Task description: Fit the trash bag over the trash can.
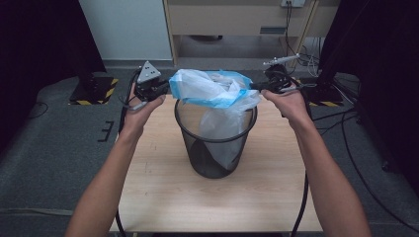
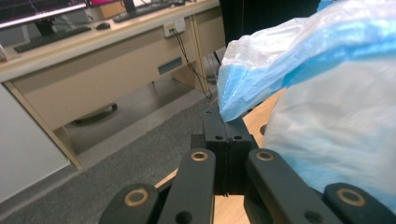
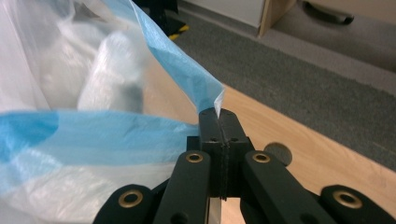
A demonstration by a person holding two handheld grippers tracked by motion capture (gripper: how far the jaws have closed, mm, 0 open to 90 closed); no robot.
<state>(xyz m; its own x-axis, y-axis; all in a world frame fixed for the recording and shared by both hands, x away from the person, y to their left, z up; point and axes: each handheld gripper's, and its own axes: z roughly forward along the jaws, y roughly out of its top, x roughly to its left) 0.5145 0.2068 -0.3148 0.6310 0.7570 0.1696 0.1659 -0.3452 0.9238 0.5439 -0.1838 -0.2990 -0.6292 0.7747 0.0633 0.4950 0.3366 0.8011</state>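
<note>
The fingers [image 2: 227,135] of the left gripper [image 1: 165,90] are clamped on the blue rim of the plastic bag [image 1: 213,89], at its left edge. The bag hangs stretched over the wire bin [image 1: 215,148] on the table [image 1: 163,192]. The right gripper [image 1: 258,87] pinches the bag's right edge, fingers [image 3: 219,126] pressed together.

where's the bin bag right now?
High view, table centre: the bag is stretched between the left gripper and right gripper, its bottom hanging inside the mesh bin.
</note>
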